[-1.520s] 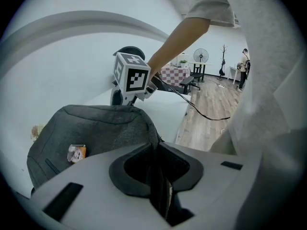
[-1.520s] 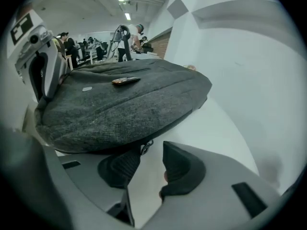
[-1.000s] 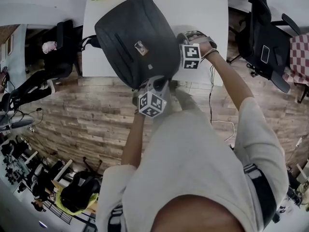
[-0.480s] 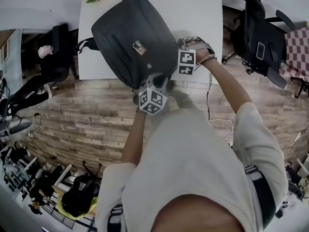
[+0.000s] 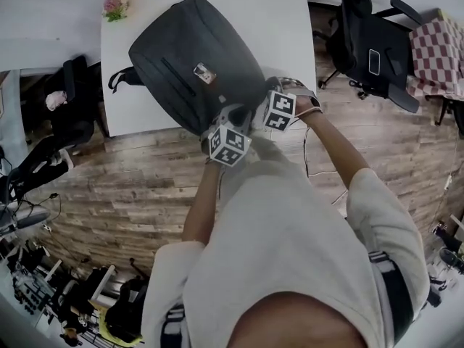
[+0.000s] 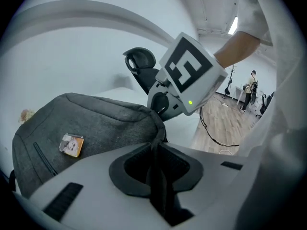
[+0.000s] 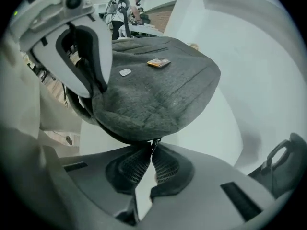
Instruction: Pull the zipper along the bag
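A dark grey backpack (image 5: pixel 185 56) lies on the white table (image 5: pixel 290 27), with a small picture tag (image 5: pixel 204 72) on its front. My left gripper (image 5: pixel 230 119) is at the bag's near edge, shut on a dark fold of the bag's edge (image 6: pixel 156 150) that runs between its pads. My right gripper (image 5: pixel 262 109) is just to its right, shut on the small zipper pull (image 7: pixel 154 143) at the rim of the bag (image 7: pixel 153 85). The right gripper's marker cube (image 6: pixel 189 73) fills the left gripper view beside the bag (image 6: pixel 86 123).
The bag overhangs the table's near edge above a wooden floor (image 5: pixel 130 172). Black office chairs (image 5: pixel 359 38) stand at the right, one with a checkered cloth (image 5: pixel 435 49). Another chair (image 5: pixel 72 111) is at the left. Flowers (image 5: pixel 116 2) sit at the table's far corner. A cable (image 5: pixel 308 158) lies on the floor.
My right gripper has slid along the bag's rim toward me and nearer to the left gripper. The left gripper keeps its hold. The head view has shifted, so the bag sits further left.
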{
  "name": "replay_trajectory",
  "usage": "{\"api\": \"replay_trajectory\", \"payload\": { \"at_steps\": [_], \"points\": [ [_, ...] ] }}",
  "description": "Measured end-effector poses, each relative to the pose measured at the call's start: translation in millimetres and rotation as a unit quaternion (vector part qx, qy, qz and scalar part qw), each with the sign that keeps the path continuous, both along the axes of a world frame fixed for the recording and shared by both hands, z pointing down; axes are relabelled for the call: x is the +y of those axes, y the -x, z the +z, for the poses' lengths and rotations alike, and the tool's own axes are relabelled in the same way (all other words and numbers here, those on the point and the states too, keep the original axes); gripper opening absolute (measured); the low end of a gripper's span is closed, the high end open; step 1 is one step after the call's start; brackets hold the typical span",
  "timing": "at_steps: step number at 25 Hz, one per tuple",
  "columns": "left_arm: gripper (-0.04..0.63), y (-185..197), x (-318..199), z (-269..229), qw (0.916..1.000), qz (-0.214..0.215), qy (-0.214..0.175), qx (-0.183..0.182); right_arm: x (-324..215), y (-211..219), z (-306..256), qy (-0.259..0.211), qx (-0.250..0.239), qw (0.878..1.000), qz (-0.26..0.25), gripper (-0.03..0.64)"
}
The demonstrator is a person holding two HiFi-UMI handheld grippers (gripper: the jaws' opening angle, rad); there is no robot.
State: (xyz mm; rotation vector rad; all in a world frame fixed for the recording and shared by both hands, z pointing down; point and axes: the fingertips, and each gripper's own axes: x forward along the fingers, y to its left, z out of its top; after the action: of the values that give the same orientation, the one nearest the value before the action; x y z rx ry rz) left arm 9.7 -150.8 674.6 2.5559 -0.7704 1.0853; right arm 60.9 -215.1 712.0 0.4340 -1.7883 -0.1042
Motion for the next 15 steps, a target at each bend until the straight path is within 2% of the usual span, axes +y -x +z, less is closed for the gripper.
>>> {"api": "replay_trajectory", "payload": {
  "at_steps": [3, 7, 8, 9, 10, 11, 14, 15],
  "points": [
    [0.069, -10, 4, 0, 0.9999, 0.01, 0.006, 0.005, 19, -10, 3, 0.003, 0.0, 1.0, 0.025, 0.025],
    [0.069, -14, 11, -1, 0.9997, 0.02, 0.006, 0.013, 29, -16, 6, -0.002, 0.009, 1.0, 0.025, 0.023],
    [0.074, -13, 13, -2, 0.9996, 0.023, 0.002, 0.013, 29, -18, 8, 0.0, 0.011, 1.0, 0.023, 0.02],
    [0.111, -12, 16, -4, 0.9995, 0.028, -0.005, 0.01, 28, -20, 8, 0.002, 0.014, 1.0, 0.021, 0.018],
    [0.178, -9, 18, -7, 0.9992, 0.037, -0.017, 0.0, 28, -22, 9, 0.003, 0.014, 1.0, 0.021, 0.018],
    [0.214, -4, 21, -11, 0.9981, 0.051, -0.031, -0.017, 27, -23, 8, 0.006, 0.012, 1.0, 0.023, 0.018],
    [0.268, 24, 35, -17, 0.9872, 0.109, -0.077, -0.087, 24, -25, 7, 0.012, 0.007, 0.999, 0.031, 0.018],
    [0.268, 37, 41, -17, 0.9824, 0.125, -0.087, -0.108, 23, -25, 7, 0.013, 0.007, 0.999, 0.031, 0.018]
  ]
}}
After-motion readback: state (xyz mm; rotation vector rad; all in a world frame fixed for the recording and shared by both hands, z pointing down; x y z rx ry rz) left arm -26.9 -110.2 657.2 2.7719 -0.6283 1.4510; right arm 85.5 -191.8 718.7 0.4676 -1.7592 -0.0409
